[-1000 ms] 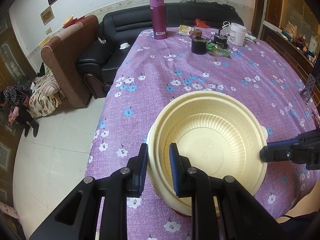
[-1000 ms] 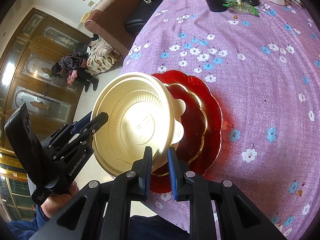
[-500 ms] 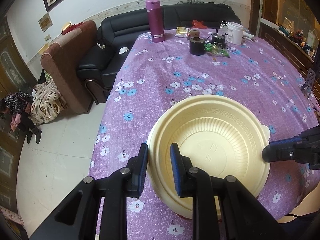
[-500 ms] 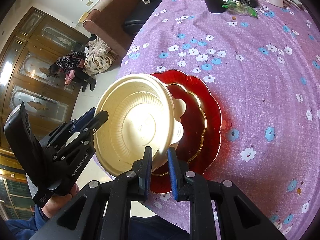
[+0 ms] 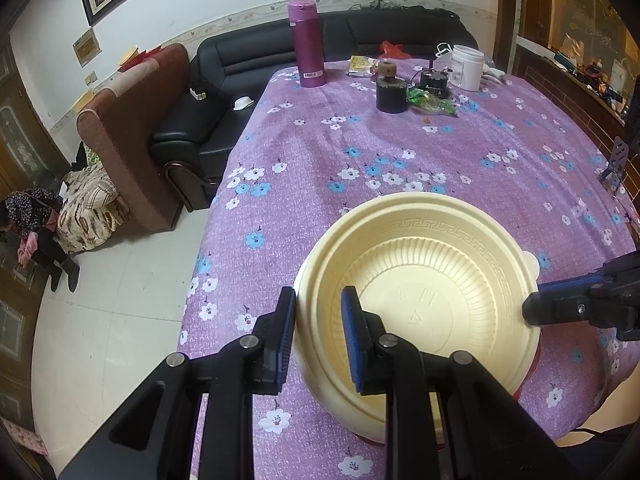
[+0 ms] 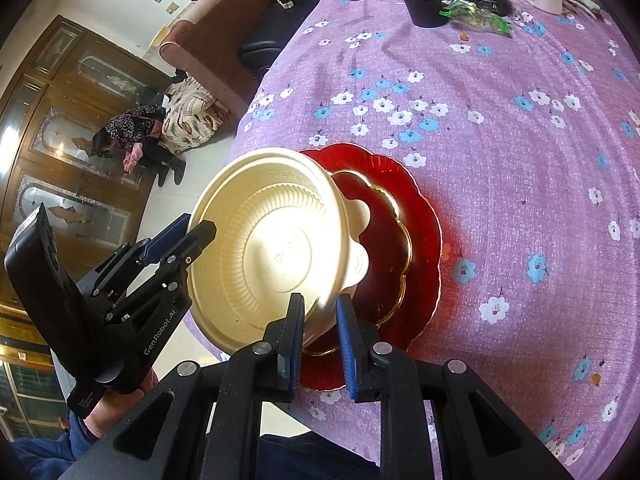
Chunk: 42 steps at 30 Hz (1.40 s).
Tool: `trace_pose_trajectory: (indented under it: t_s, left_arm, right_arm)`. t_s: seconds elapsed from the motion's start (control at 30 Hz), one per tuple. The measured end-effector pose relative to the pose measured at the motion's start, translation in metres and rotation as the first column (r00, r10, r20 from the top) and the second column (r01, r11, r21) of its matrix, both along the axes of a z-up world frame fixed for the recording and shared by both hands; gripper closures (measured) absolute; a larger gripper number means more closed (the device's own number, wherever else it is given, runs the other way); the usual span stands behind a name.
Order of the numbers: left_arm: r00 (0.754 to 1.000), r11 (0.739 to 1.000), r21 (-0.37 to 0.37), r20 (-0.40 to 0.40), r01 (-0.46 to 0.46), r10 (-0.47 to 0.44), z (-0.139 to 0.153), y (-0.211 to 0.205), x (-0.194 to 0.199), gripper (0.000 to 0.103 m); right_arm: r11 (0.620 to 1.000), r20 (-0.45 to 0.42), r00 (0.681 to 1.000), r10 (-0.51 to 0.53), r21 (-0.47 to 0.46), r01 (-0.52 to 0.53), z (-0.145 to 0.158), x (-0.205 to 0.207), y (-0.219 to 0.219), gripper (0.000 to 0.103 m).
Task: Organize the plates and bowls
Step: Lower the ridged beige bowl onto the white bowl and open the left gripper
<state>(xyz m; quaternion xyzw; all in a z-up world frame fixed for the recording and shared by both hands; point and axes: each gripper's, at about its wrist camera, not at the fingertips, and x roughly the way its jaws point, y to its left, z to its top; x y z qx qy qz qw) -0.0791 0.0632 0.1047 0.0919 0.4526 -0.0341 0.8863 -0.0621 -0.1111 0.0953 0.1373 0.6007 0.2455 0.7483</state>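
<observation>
A cream plastic bowl (image 5: pixel 420 280) is held in the air by both grippers. My left gripper (image 5: pixel 318 316) is shut on its near rim. My right gripper (image 6: pixel 318 320) is shut on the opposite rim and shows at the right in the left wrist view (image 5: pixel 536 314). The bowl (image 6: pixel 272 248) hangs tilted above a stack of red scalloped plates (image 6: pixel 416 232) on the purple flowered tablecloth (image 6: pixel 500 120). A second cream bowl seems nested beneath it (image 6: pixel 356 216). The left gripper shows at the left of the right wrist view (image 6: pixel 200 232).
At the table's far end stand a magenta flask (image 5: pixel 306 44), a black pot (image 5: pixel 390 94), a white jar (image 5: pixel 466 66) and a green wrapper (image 5: pixel 432 102). A black sofa (image 5: pixel 208 120) and brown armchair (image 5: pixel 120 140) stand left. A person (image 6: pixel 132 136) crouches on the floor.
The bowl has been raised slightly and sits higher above the red plates. Both grippers keep their hold on its rim.
</observation>
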Motion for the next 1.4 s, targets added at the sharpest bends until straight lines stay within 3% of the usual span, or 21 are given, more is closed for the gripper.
trace_pose_trajectory:
  t_s: [0.37, 1.1, 1.4]
  left_arm:
    - [1.0, 1.0, 0.009, 0.011, 0.012, -0.012, 0.001, -0.003, 0.006, 0.078]
    - [0.999, 0.998, 0.057, 0.035, -0.014, 0.012, 0.005, -0.016, -0.006, 0.074]
    - [0.999, 0.998, 0.06, 0.042, -0.03, 0.027, 0.009, -0.017, -0.01, 0.065]
  right_arm:
    - [1.0, -0.011, 1.0, -0.001, -0.022, 0.001, 0.001, 0.003, 0.002, 0.083]
    - [0.999, 0.049, 0.997, 0.051, 0.002, -0.052, 0.009, -0.005, -0.002, 0.083]
    - [0.998, 0.052, 0.997, 0.056, 0.006, -0.056, 0.011, -0.012, -0.01, 0.083]
